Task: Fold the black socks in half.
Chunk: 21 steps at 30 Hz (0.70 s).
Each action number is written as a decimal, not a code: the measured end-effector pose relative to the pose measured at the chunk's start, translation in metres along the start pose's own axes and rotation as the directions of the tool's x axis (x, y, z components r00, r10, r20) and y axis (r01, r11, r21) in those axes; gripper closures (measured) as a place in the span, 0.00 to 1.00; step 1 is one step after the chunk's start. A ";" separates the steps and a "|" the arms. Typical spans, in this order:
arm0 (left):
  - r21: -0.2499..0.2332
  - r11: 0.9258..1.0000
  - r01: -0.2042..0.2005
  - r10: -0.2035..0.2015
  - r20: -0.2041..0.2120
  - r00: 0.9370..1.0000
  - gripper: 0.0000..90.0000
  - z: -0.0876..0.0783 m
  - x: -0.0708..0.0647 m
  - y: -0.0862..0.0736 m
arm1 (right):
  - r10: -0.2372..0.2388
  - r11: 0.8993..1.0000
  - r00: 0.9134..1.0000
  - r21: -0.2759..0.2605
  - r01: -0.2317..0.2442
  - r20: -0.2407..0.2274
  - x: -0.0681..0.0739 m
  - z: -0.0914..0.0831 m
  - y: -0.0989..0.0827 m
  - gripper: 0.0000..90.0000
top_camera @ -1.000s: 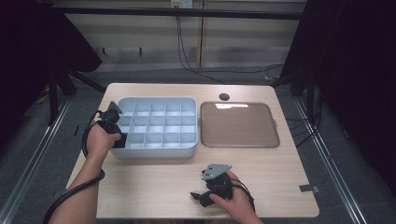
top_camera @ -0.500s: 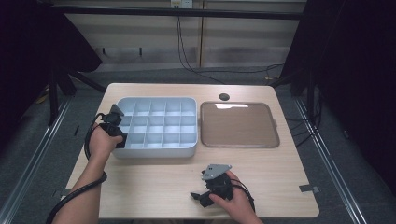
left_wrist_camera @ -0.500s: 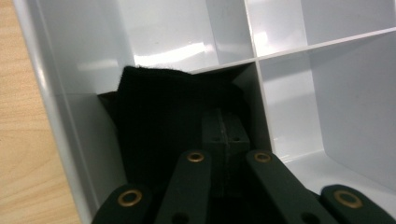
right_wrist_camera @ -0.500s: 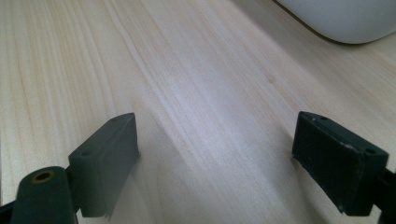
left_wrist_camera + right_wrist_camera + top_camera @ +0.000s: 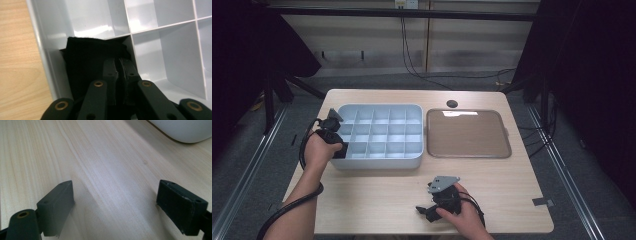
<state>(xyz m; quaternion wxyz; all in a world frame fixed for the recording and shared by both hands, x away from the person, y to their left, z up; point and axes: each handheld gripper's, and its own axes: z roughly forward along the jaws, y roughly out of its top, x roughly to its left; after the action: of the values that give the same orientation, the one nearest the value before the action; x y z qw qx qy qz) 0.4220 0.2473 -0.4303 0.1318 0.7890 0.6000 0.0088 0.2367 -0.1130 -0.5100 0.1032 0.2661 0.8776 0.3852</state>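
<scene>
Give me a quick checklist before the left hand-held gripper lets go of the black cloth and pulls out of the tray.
1. Black cloth inside a compartment at the edge of the divided tray: ok.
2. Cloth fully below the dividers: cannot tell; it bunches up against the walls.
3. Left hand-held gripper released: not ok; its jaws have just begun opening, yet stand nearly together with a fold of cloth between them.
4. Right hand-held gripper out of the way: ok; open, over bare table.
5. Brown tray free: ok.
</scene>
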 end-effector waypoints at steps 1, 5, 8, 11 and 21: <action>0.001 1.000 -0.002 0.002 0.000 1.000 0.92 -0.001 0.000 0.000 | 0.003 1.000 1.000 0.002 -0.003 -0.005 0.000 0.000 0.000 0.15; -0.012 1.000 0.000 0.000 -0.003 1.000 0.91 -0.006 0.001 0.001 | 0.002 1.000 1.000 0.002 -0.002 -0.005 0.000 0.000 0.000 0.15; -0.016 1.000 0.003 -0.003 0.001 1.000 0.90 -0.008 0.001 0.001 | 0.003 1.000 1.000 0.002 -0.003 -0.006 0.000 0.000 0.000 0.15; -0.016 1.000 -0.005 0.005 -0.004 1.000 0.88 -0.011 0.002 0.001 | -0.001 1.000 1.000 0.000 0.001 -0.001 0.000 0.000 0.000 0.15; -0.028 1.000 -0.004 0.004 -0.009 1.000 0.80 -0.022 0.003 0.003 | 0.003 1.000 1.000 0.003 -0.003 -0.010 0.002 -0.002 -0.002 0.15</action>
<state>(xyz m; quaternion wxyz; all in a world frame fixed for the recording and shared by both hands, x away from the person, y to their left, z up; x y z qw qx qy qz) 0.4221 0.2538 -0.4090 0.1401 0.7882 0.5989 0.0211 0.2334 -0.1143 -0.5097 0.0977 0.2657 0.8782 0.3856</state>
